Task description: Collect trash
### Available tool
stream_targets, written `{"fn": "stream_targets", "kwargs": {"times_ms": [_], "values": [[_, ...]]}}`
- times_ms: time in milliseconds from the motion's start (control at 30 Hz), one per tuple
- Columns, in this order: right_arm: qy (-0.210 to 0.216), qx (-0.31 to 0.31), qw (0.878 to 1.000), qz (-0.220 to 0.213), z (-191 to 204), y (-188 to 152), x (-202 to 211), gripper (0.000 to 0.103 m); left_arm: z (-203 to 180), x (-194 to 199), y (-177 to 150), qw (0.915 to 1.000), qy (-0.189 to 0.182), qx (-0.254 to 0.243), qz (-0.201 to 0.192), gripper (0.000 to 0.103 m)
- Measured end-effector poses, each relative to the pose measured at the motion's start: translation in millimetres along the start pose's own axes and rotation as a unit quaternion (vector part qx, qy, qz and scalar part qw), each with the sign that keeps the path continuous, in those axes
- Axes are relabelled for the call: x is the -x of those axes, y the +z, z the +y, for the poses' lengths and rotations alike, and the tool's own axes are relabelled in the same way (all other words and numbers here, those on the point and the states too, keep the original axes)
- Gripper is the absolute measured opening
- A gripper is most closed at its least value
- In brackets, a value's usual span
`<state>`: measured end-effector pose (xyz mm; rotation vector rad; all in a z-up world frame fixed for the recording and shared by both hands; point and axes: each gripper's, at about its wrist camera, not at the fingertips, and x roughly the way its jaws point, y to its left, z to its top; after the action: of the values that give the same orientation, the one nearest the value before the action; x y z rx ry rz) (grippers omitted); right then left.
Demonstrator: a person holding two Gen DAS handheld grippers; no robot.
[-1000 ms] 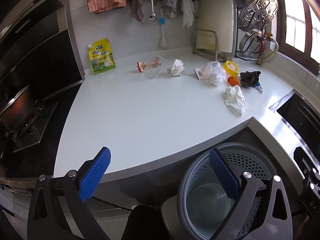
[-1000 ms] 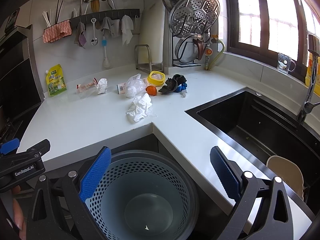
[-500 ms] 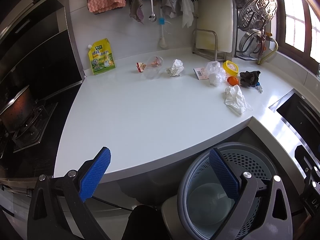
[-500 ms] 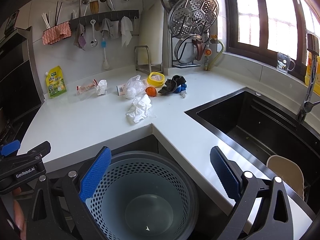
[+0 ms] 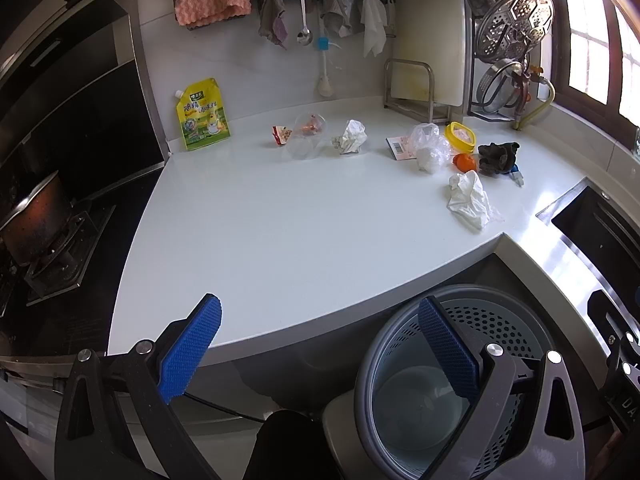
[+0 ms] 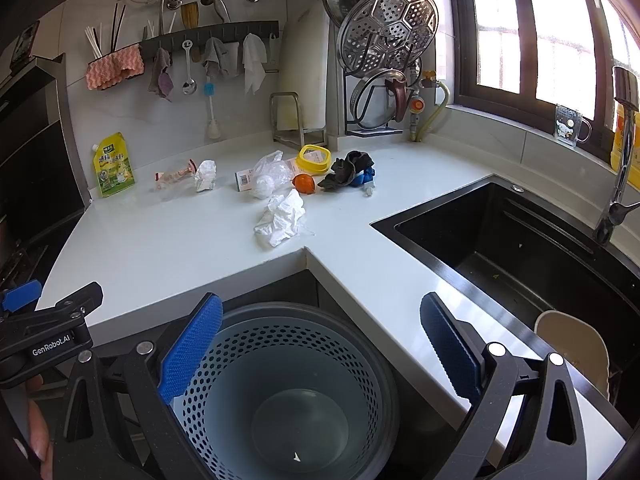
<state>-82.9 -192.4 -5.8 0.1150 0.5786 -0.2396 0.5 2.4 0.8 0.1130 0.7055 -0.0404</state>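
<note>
Trash lies along the back of the white counter (image 5: pixel 280 232): a crumpled white tissue (image 5: pixel 469 200) (image 6: pixel 281 216) nearest the edge, a clear plastic bag (image 5: pixel 428 148) (image 6: pixel 269 176), a small paper wad (image 5: pixel 351 142) (image 6: pixel 205 175), a clear cup with a wrapper (image 5: pixel 306 140), an orange piece (image 5: pixel 465 162) (image 6: pixel 304 182), a yellow lid (image 5: pixel 460 136) (image 6: pixel 313 159) and a dark rag (image 5: pixel 498 157) (image 6: pixel 348 170). A perforated grey bin (image 5: pixel 452 380) (image 6: pixel 288 392) stands below the counter's corner. My left gripper (image 5: pixel 320 354) and right gripper (image 6: pixel 320 354) both hang open and hold nothing, in front of the counter over the bin.
A black sink (image 6: pixel 520 248) with a tap (image 6: pixel 620 152) is set in the counter at the right. A stove with a pot (image 5: pixel 36 216) is at the left. A yellow pouch (image 5: pixel 202 118), a board rack (image 5: pixel 412 88) and hanging utensils line the back wall.
Both grippers have drifted very slightly; the scene is otherwise the same and nothing was picked up.
</note>
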Motion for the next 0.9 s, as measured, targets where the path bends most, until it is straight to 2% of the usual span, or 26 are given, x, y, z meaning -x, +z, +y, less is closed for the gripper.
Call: {"fn": "stream_targets", "kwargs": {"times_ms": [900], "values": [[0.001, 0.001, 1.0, 0.002, 3.1, 1.6, 0.2, 0.095, -0.9, 0.5, -0.2, 1.0, 0.001, 0.0, -0.002, 0.097]]}}
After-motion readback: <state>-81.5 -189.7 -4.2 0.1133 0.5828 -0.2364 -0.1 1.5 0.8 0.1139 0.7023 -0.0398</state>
